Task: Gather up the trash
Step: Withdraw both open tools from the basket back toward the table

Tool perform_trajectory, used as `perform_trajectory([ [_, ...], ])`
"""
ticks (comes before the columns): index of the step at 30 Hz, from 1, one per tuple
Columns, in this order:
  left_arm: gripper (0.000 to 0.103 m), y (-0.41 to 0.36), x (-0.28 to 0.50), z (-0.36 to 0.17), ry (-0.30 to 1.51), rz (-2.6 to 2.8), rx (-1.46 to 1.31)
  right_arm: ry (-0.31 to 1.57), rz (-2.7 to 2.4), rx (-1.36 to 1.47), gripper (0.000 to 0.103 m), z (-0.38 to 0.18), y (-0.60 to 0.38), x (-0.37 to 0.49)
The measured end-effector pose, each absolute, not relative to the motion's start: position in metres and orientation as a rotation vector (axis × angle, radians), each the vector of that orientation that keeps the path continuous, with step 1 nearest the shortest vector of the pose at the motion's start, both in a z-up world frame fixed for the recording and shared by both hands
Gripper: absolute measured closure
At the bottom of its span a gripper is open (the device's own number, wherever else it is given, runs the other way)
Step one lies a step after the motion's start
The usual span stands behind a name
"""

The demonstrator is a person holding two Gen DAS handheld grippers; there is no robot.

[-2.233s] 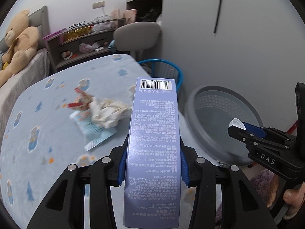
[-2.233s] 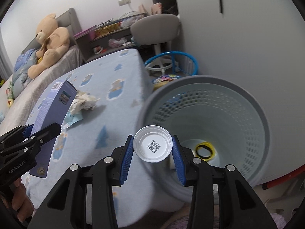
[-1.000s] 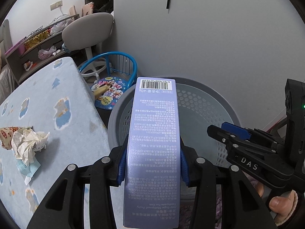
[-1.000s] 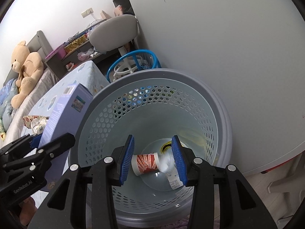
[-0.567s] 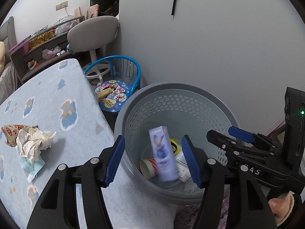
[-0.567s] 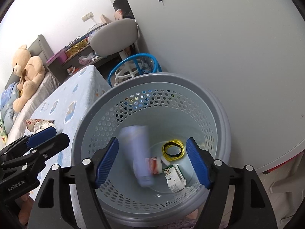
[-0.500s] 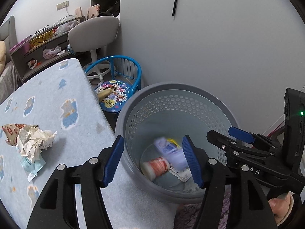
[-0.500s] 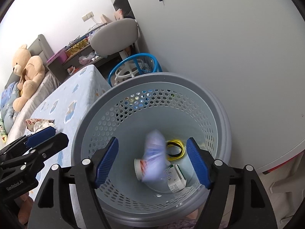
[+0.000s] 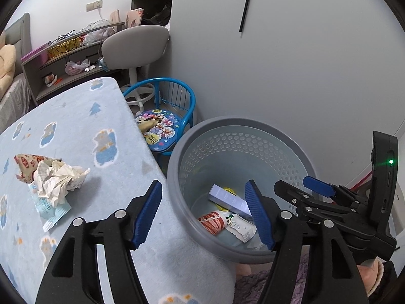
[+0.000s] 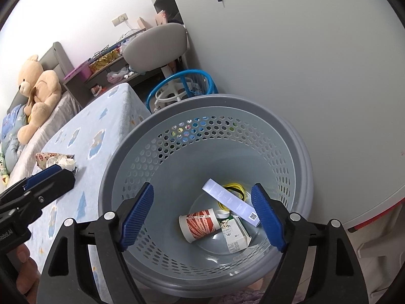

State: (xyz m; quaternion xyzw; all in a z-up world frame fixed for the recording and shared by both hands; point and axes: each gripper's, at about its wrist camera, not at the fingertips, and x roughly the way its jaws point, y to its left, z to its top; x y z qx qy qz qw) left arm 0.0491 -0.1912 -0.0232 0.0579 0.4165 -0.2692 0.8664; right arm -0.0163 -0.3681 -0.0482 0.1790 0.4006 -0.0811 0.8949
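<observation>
1. Two pairs of black tongs with blue pads hang over a grey plastic bin point(image 10: 298, 152) with a perforated wall.
2. Left tongs point(image 9: 205, 215) are released, pads spread wide with nothing between them. Their jaws have just been opening.
3. Right tongs point(image 10: 202, 214) are also released and empty, and their jaws have just been opening further too.
4. At the bottom of the bin lie a long pale purple box point(image 10: 231, 201), tilted against the wall, a red and white paper cup point(image 10: 200, 224) on its side, a small white carton point(image 10: 235, 235) just beside the cup, and a yellow ring point(image 10: 236, 187) partly under the box.
5. Left of the bin is a bed point(image 9: 76, 116) covered in a light blue blanket with a cloud print.
6. On the blanket, well apart from the bin, sits a heap of crumpled white paper point(image 9: 57, 179) with a red-patterned wrapper point(image 9: 27, 160) behind it and a pale blue packet point(image 9: 52, 211) beneath it.
7. A small blue child's chair point(image 9: 162, 116) stands behind the bin, near the bed's corner.
</observation>
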Motion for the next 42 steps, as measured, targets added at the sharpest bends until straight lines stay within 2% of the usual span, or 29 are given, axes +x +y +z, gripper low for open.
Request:
perform_trajectory([
  [16, 0.036, -0.143, 0.044, -0.022, 0.855, -0.494, 0.085, 0.805, -0.141, 0.316, 0.021, -0.037, -0.338, -0.016],
  [34, 0.036, -0.04, 0.042, -0.033, 0.846, -0.314, 0.008, 0.771, -0.019, 0.272, 0.01, -0.024, -0.261, -0.006],
  [42, 0.036, 0.011, 0.043, -0.04, 0.854, -0.209, -0.033, 0.78, 0.089, 0.225, 0.009, -0.019, -0.21, 0.017],
])
